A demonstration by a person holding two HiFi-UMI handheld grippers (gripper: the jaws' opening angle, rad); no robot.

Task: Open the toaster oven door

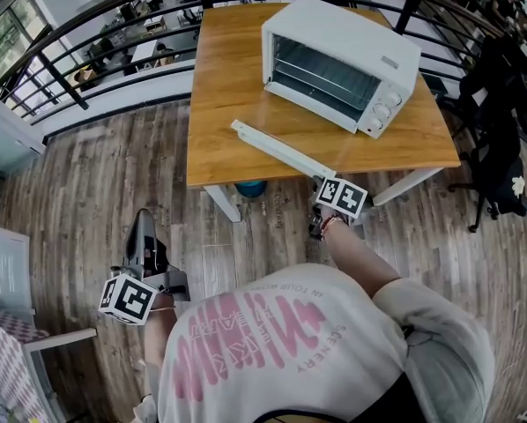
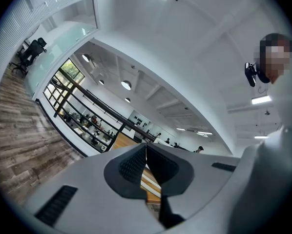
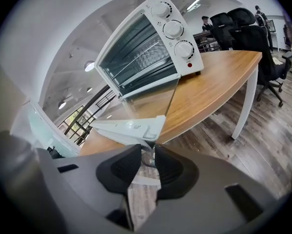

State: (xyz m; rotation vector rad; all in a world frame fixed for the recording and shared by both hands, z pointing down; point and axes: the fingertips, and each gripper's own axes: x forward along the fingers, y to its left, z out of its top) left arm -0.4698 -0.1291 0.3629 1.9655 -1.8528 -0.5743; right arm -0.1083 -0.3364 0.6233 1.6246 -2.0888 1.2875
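Wood-topped table (image 1: 228, 77) carries the white toaster oven (image 1: 343, 60), its door (image 1: 281, 148) swung down flat, reaching toward the table's near edge. My right gripper (image 3: 146, 150) sits just at that door's rim, fingers a narrow gap apart, pressing nothing. My left gripper (image 2: 146, 147) is pinched closed and empty. The shirt (image 1: 281, 342) reads "SCENERY". I see plank floor (image 1: 96, 174) and black railing (image 1: 87, 38) beyond.

Left tool (image 2: 146, 149) low, jaws together; right tool (image 3: 147, 151) extended, jaws slightly apart.
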